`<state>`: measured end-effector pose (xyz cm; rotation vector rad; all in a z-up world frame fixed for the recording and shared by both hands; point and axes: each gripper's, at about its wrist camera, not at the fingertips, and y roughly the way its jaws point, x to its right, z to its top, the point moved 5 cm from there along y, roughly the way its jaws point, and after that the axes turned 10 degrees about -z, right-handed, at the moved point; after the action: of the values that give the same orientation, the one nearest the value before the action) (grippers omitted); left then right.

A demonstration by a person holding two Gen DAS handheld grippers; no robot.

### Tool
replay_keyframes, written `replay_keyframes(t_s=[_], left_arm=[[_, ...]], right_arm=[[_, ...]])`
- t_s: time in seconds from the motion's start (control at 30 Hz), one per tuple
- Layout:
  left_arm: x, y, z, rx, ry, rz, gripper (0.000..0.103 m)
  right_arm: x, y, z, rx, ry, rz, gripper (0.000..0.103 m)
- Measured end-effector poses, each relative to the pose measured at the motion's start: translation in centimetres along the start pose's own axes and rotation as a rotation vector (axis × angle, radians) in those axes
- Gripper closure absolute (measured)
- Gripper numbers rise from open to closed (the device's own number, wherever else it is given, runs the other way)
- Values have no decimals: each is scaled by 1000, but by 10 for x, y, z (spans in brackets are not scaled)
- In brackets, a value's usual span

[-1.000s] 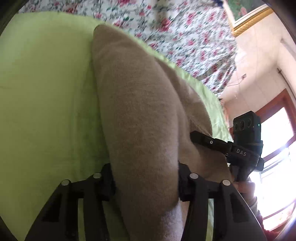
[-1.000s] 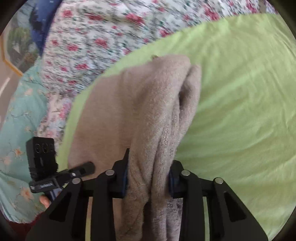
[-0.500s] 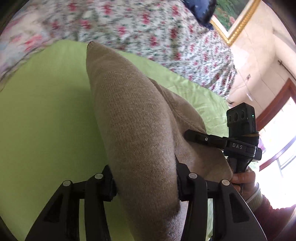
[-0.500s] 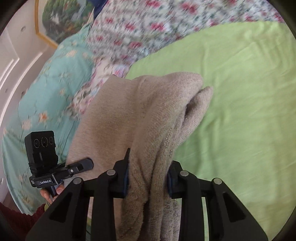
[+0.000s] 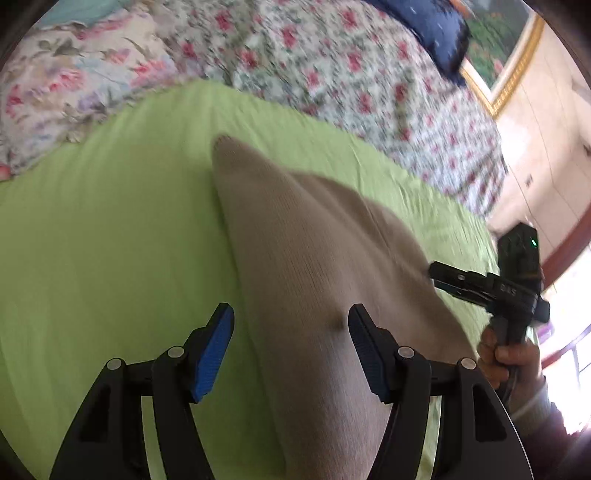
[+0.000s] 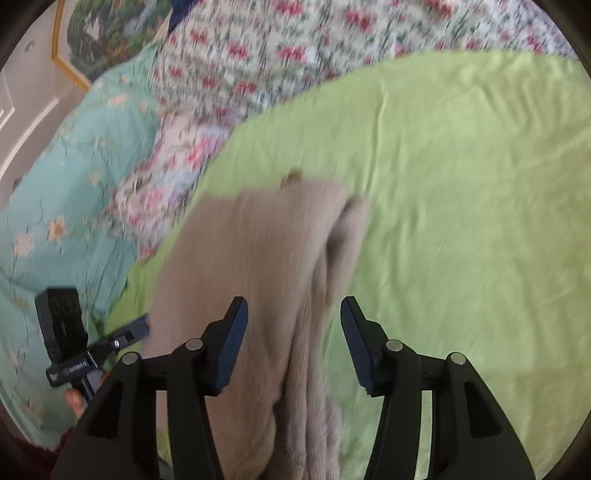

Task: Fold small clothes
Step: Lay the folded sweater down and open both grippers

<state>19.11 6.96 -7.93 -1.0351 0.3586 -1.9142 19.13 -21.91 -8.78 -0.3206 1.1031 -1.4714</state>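
Both jaws opening: left gripper and right gripper release the sweater, pads clear. Fold laid on green sheet; likely smoothing or another fold remains.

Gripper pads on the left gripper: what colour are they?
Blue, ribbed pads on black fingers, clearest in the left wrist view.

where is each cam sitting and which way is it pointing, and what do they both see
Left wrist view: sits on the left gripper, looking forward and down along its opening jaws at the beige knit garment between them on the green sheet; the right gripper and its hand show at right.
Right wrist view: sits on the right gripper, jaws opening around the same garment; the left gripper shows at lower left.
Shared: garment, green sheet, floral bedding, framed picture.
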Motion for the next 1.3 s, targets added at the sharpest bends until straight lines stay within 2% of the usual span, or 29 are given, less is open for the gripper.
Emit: replay_keyframes(t_s=[0.1, 0.13, 0.17, 0.2, 0.23, 0.3, 0.37, 0.47, 0.53, 0.6, 0.7, 0.77, 1.0, 1.07, 1.13, 1.3], left_arm=[[-5, 9, 10, -6, -23, 38, 40], [-5, 13, 12, -10, -26, 50, 42], [-4, 18, 14, -15, -28, 56, 44], [-5, 22, 13, -24, -30, 61, 48], [-5, 23, 11, -31, -28, 66, 53], [-1, 22, 6, -36, -4, 75, 58], [4, 21, 1, -41, 33, 91, 58], [5, 29, -4, -63, 57, 104, 58], [5, 33, -7, -76, 48, 94, 57], [9, 30, -6, -77, 64, 114, 57], [20, 17, -8, -68, 102, 118, 56], [27, 2, -19, -65, 138, 129, 55], [42, -47, -79, -65, 186, 127, 51], [47, -52, -98, -79, 193, 115, 50], [49, -51, -110, -94, 205, 113, 50], [50, -40, -120, -123, 225, 190, 50]], right_arm=[[-5, 20, 21, -14, 24, 10, 50], [-8, 31, 25, -33, 26, 0, 56], [-11, 41, 27, -55, 24, -6, 75], [-12, 46, 28, -66, 18, -20, 84], [-16, 41, 32, -33, 9, -18, 91], [-25, 18, 37, 63, -14, 33, 94], [-25, 4, 35, 114, -33, -1, 94], [1, 22, 22, 43, 5, -82, 94], [12, 37, 16, -3, 48, -72, 93], [18, 38, 14, -20, 75, -73, 87], [7, 17, 12, 10, 47, -70, 84], [-2, -2, 3, 33, 11, -71, 74], [-10, -56, -60, 44, -13, -63, 67], [-9, -62, -81, 25, -6, -66, 62], [-9, -63, -92, 20, -9, -97, 61], [-21, -76, -99, 68, -23, -107, 61]])
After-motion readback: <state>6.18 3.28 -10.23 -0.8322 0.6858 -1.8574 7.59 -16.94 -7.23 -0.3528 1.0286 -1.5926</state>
